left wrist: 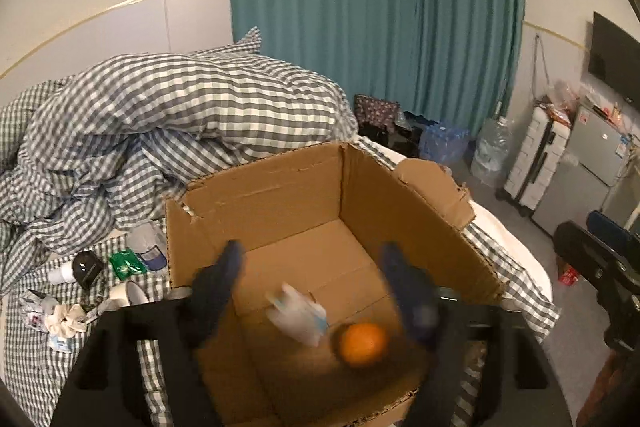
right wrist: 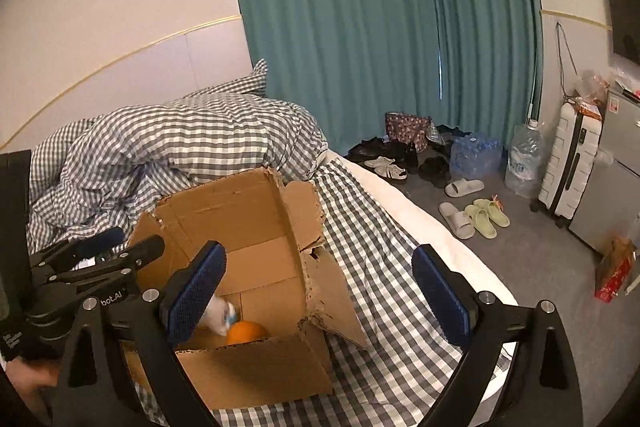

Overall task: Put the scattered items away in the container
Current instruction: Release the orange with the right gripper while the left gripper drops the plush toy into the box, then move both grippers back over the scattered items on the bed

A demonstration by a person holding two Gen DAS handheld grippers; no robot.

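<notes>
An open cardboard box (left wrist: 280, 195) stands on the checked bed. At its bottom lies an orange (left wrist: 363, 343), and beside it a blurred white-and-blue soft item (left wrist: 298, 313). My left gripper (left wrist: 311, 253) hangs open over the box, its pads touching nothing. The right wrist view shows the same box (right wrist: 240, 211), orange (right wrist: 246, 332) and white item (right wrist: 222, 313). My right gripper (right wrist: 318, 253) is open and empty above the box's torn right flap. Left of the box lie a green packet (left wrist: 127, 264), a small black object (left wrist: 86, 267), a white cup (left wrist: 128, 294) and a white scrunchie (left wrist: 68, 319).
A bunched checked duvet (left wrist: 168, 107) lies behind the box. The bed's edge (right wrist: 440, 227) drops to a grey floor with slippers (right wrist: 476, 215), shoes, water bottles (right wrist: 524, 163) and a white suitcase (right wrist: 568, 167). A teal curtain (right wrist: 360, 27) hangs behind.
</notes>
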